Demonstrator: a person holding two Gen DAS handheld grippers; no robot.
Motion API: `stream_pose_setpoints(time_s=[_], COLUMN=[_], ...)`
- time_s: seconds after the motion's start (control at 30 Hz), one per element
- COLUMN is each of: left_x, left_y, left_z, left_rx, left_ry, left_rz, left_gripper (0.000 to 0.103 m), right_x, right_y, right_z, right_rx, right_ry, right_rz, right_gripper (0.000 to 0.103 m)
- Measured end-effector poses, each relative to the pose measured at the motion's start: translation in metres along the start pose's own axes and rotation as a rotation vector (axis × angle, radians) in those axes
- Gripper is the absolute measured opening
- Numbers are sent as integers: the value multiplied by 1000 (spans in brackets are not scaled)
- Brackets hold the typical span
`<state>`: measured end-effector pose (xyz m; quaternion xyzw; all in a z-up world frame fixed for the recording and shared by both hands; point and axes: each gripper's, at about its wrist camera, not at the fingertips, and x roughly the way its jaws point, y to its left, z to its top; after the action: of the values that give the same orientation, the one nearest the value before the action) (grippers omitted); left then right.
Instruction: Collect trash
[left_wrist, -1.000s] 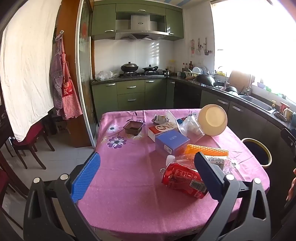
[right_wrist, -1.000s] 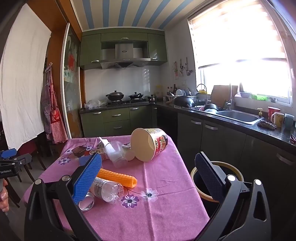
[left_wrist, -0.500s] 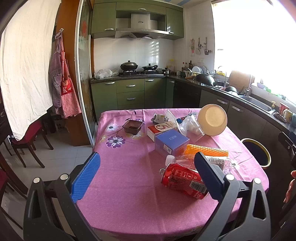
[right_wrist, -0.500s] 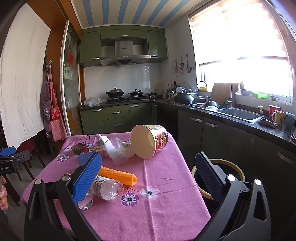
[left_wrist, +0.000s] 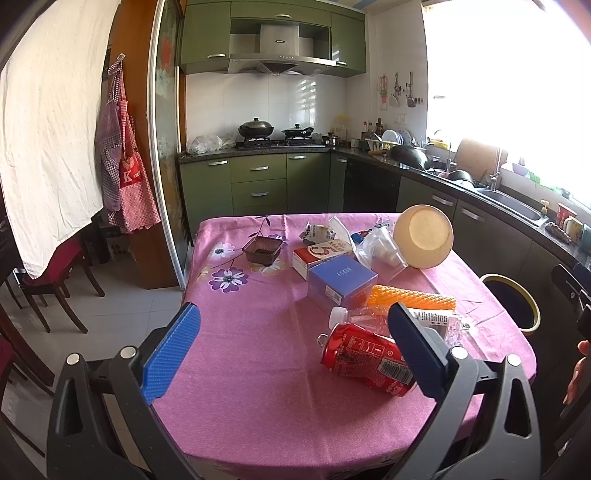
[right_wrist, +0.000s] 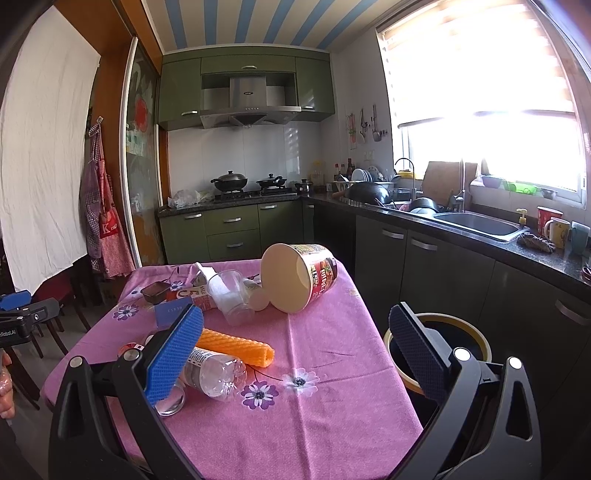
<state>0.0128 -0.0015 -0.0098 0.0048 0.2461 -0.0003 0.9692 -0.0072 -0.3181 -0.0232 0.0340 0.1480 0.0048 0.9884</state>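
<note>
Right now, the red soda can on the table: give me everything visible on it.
The red soda can looks like aluminium, with white print and a barcode panel. It lies on its side on the pink tablecloth near the table's front edge, pull-tab end pointing left. It sits close against the clear plastic bottle behind it; contact cannot be confirmed. The left gripper's dark finger hides its right end. No dents visible. Neither gripper touches it.

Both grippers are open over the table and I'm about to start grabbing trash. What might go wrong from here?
1. The red can and the clear bottle lie on their sides, so they may roll when nudged.
2. The orange foam sleeve rests against the bottle and may get dragged along.
3. The bin stands off the table edge, so a short drop would miss it.
</note>
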Motion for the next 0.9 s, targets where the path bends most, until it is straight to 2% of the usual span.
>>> stream_pose_setpoints(time_s=[0.9], left_x=[7], left_y=[-4], left_z=[-3], left_rx=[0], left_ry=[15], left_rz=[-14], left_gripper=[97], right_x=[6], right_y=[2], right_z=[1], right_rx=[1], right_ry=[23], right_rz=[-2], right_gripper=[99])
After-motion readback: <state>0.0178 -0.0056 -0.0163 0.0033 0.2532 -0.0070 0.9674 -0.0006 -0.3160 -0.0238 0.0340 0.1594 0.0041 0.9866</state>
